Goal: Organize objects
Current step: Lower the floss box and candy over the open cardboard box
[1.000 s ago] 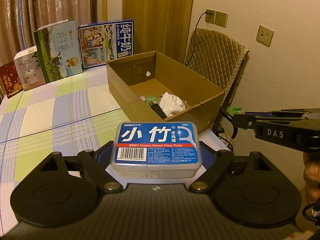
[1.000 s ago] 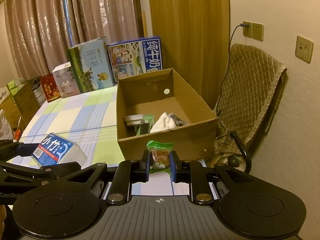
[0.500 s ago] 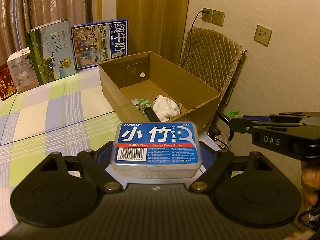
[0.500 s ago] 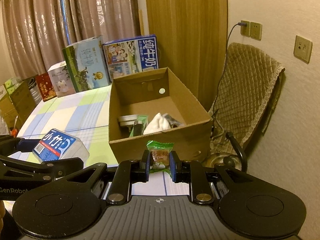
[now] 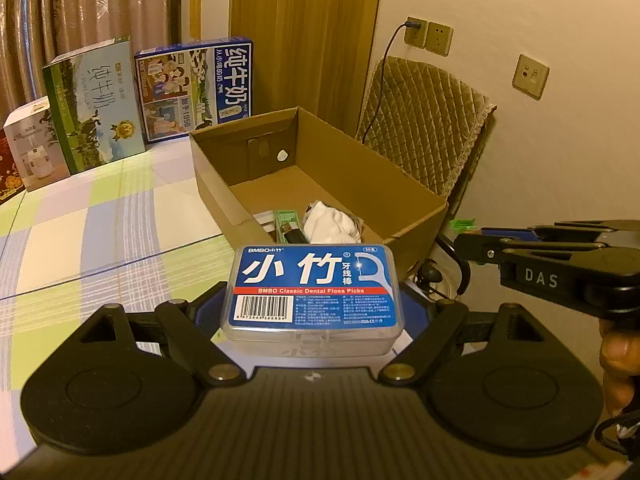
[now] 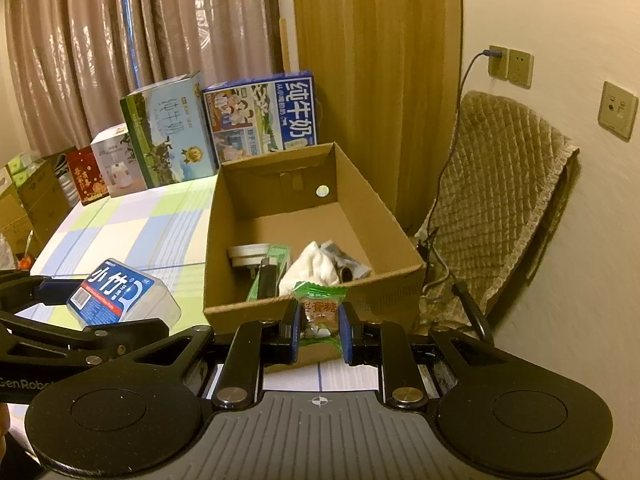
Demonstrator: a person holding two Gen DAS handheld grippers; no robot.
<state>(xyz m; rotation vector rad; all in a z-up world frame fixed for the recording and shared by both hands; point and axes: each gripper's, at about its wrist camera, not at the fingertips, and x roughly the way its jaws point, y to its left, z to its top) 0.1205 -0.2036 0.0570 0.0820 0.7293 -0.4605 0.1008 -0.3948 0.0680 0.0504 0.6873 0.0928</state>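
The left tool (image 5: 312, 304) is clenched on a clear floss pick box (image 5: 313, 292) with a blue label, and holds it in the air just before the near wall of the cardboard box (image 6: 312, 300). The right tool (image 6: 319, 330) grips a small green candy packet (image 6: 319, 308) between its two blue pads — the packet stands upright, close to the same near wall. Inside the cardboard box lie a white cloth (image 6: 314, 266), a green pack (image 6: 274, 260) and a grey round thing (image 6: 248, 254). The cardboard box rests on the checked tabletop (image 5: 100, 216); milk cartons (image 6: 224, 124) stand behind it.
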